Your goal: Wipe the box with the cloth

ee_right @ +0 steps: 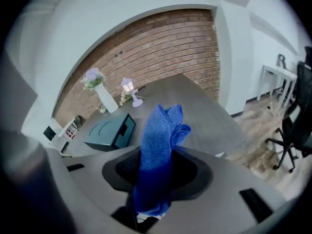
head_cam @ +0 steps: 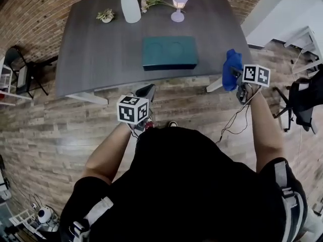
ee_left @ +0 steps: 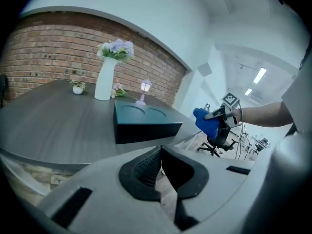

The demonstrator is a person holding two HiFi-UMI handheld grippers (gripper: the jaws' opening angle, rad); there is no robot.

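The dark grey worktop [head_cam: 96, 59] lies ahead of both of your hand-held grippers, and neither of them is over it. They hang above the wooden plank floor [head_cam: 60, 135], short of its near edge. The dark teal box [head_cam: 169, 52] sits flat on the worktop close to that near edge, ahead of and between the two hand-held grippers, touching neither. Its top shows two pressed circles side by side, and I can make out no lettering on it. Your left hand-held gripper [head_cam: 147, 91] is nearest to you, just short of the box's left end. Its jaws are brought together at the tips with nothing between them, and its cube [head_cam: 132, 109] bears black-and-white square markers. Your right hand-held gripper [head_cam: 236, 77] is off the worktop's near right corner, to the right of the box and well apart from it. Its jaws are closed on the blue cloth [head_cam: 232, 67], which stands up out of them in a bunched fold. Its cube [head_cam: 256, 75] carries the same kind of square markers. Beyond the box, at the far side of the worktop, stands a white vase [head_cam: 130, 6] of pale flowers. Right of it is a small lilac lantern lamp [head_cam: 178, 6], and left of it a little potted plant [head_cam: 106, 16].
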